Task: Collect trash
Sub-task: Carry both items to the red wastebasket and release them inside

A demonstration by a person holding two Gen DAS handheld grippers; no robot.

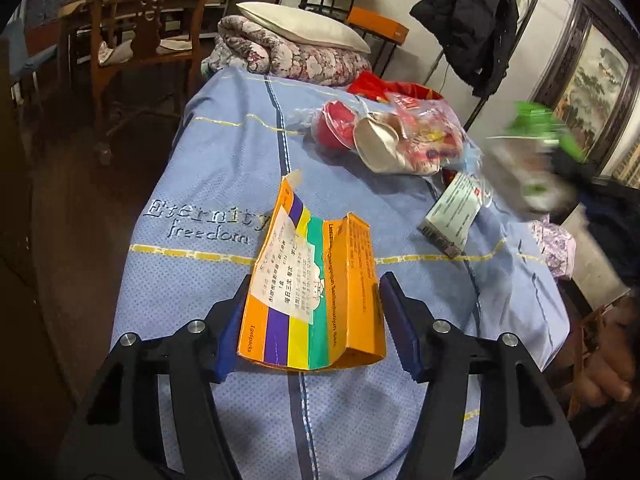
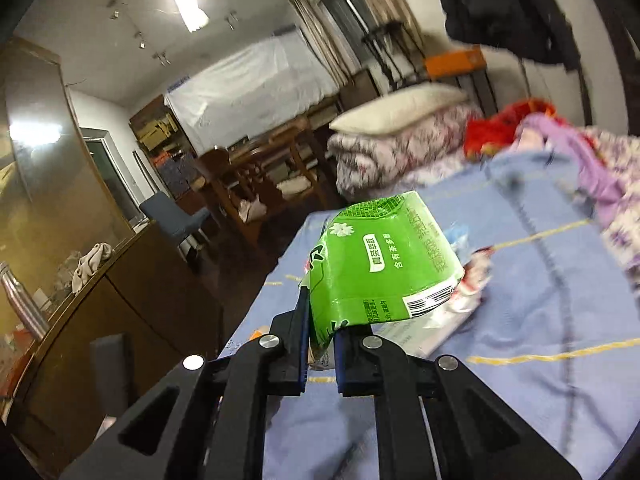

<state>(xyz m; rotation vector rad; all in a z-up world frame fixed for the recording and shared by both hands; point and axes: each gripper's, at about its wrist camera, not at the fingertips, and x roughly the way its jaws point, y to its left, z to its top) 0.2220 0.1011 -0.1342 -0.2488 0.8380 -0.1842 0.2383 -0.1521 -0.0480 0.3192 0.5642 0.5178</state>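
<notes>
right now both hands are on trash lying on the blue bedsheet [image 1: 224, 288]. the left gripper [image 1: 308, 328] is straddling the flattened orange medicine box [image 1: 312, 292], which rests on the sheet near the embroidered lettering. its jaws stand partly open, one pad at each long edge of the box, and from the left wrist view i can't tell whether the pads are pressing on the cardboard or only sitting beside it. the box is splayed and folded, so a good grip probably means closing across the folded spine rather than the loose flap, and checking it comes up flat instead of hinging open.

the right gripper [image 2: 322, 344] is closed on the green tissue wrapper [image 2: 380, 268], pinching a bunched lower corner, with the rest of the pack standing out ahead of the fingers above the sheet. in the left view it shows as a green blur at the right edge. the pack hangs from one corner, so i'd judge it should be carried steadily; thin film like that can slip out of a narrow pinch.

other rubbish lies further up the bed: a clear bag of wrappers [image 1: 404, 140] with a red cup [image 1: 334, 128] in it, and a pale medicine box [image 1: 452, 212] just beside it. no bin or sack shows in either view, so where the pieces go is unclear.
</notes>
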